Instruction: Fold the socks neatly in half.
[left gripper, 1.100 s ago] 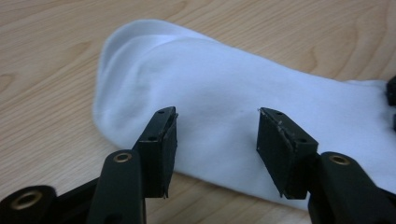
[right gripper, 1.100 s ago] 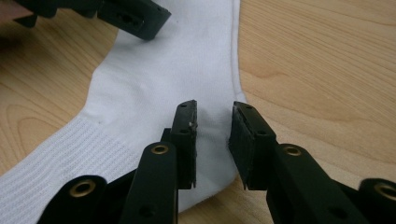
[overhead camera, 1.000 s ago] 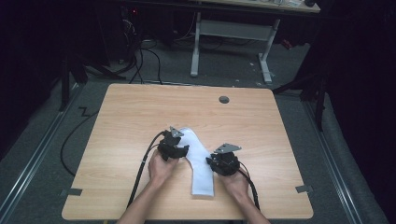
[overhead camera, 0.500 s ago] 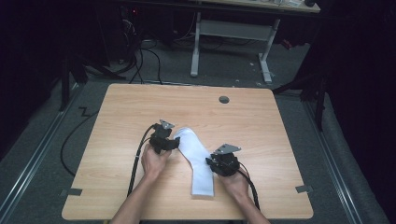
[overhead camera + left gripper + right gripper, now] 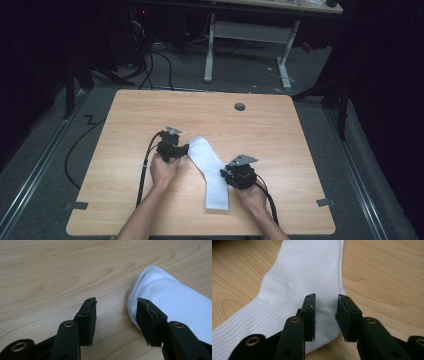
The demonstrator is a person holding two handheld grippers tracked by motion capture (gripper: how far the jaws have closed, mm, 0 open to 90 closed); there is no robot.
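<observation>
My left hand-held gripper point(image 5: 116, 308) slid off the sock point(image 5: 210, 170) toe, jaws closing slightly, empty; right hand-held gripper point(image 5: 325, 305) (open) straddles the heel.

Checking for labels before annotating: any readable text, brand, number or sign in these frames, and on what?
None readable.
White fabric sock: plain, no print or logo in either gripper view.
Light wooden table: only wood grain and a round dark grommet.
Black left gripper and black right gripper: no markings on the jaws.
Items on the far desk at the top of the high view: too small and dark to read.
</observation>
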